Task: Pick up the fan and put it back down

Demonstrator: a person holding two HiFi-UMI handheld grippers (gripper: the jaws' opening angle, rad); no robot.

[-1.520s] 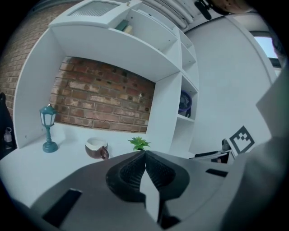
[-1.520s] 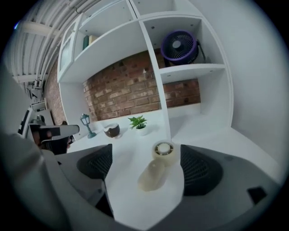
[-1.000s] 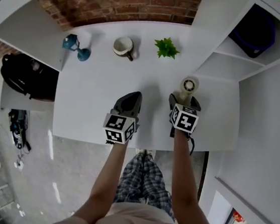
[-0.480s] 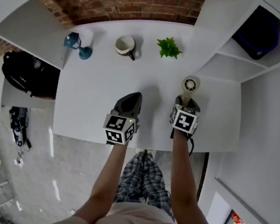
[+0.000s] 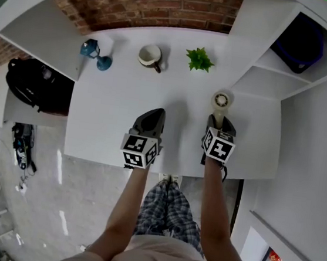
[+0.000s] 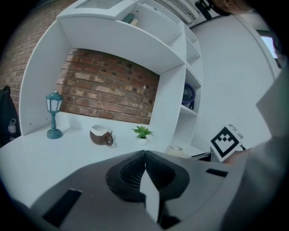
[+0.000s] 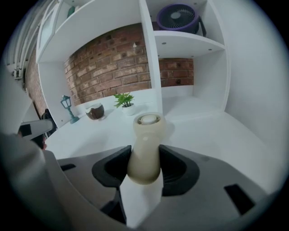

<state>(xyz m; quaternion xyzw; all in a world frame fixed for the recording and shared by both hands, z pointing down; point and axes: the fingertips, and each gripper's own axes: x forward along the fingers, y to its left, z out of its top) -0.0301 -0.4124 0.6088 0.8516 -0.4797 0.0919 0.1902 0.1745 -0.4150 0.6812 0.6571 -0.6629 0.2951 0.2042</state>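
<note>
A small cream hand-held fan stands upright on the white table, right of centre. My right gripper is around its handle. In the right gripper view the fan sits between the two dark pads, which press on both sides of the handle while the jaws are still closing. My left gripper rests over the table's middle, to the fan's left. Its jaws meet with nothing between them, as the left gripper shows in its own view.
Along the back of the table stand a teal lantern, a brown-and-white mug and a small green plant. White shelving rises at the right, with a purple fan on an upper shelf. A black bag lies off the table's left.
The right gripper's jaws have narrowed onto the fan's handle. The left gripper has stayed where it was.
</note>
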